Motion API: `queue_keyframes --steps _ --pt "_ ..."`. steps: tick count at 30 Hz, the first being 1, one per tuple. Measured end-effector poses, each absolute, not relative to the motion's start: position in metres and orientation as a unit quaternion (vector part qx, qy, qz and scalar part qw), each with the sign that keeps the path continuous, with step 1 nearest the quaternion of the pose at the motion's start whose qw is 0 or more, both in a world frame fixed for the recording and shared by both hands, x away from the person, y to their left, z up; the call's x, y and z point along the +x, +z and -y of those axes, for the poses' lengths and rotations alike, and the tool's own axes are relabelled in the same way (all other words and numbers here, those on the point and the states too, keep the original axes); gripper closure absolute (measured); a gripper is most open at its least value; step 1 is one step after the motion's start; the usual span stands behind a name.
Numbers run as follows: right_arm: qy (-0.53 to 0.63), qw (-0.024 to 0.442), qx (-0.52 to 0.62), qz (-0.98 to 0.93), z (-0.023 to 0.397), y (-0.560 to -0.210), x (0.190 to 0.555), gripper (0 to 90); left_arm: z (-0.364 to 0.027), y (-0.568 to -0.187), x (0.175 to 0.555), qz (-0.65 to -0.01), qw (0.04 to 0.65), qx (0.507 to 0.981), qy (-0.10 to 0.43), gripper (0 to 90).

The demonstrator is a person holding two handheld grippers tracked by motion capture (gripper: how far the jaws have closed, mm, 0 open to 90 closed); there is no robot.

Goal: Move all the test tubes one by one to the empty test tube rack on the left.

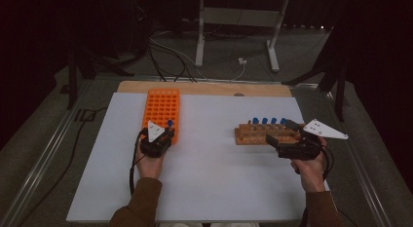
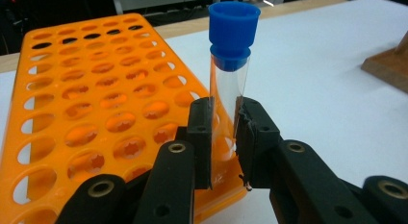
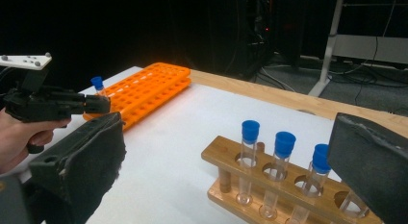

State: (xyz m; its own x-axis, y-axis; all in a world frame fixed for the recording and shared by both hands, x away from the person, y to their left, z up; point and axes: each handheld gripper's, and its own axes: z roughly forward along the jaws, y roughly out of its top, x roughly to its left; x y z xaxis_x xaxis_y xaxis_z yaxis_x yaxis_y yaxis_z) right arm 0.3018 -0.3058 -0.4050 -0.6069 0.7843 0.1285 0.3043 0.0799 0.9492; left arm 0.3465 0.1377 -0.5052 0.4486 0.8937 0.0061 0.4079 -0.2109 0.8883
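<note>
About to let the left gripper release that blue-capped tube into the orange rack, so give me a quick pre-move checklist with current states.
1. Left gripper clamped on the tube: ok.
2. Blue cap seated: ok.
3. Tube upright: ok, slight tilt.
4. Tube bottom seated in a hole of the orange rack: cannot tell, jaws hide it.
5. Right gripper open, holding nothing: ok.
6. Wooden rack away from the left gripper: ok.

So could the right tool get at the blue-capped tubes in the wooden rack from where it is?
Probably yes: the right tool stands open just beside the wooden rack, with the blue-capped tubes upright and nothing between.
</note>
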Motion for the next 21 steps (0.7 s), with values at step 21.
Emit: queue_keyframes --steps 21 --pt "0.549 0.223 0.403 -0.698 0.3091 -0.4074 0.3057 0.0 -0.1416 -0.506 0.3426 -0.458 0.448 0.721 0.265 57.7"
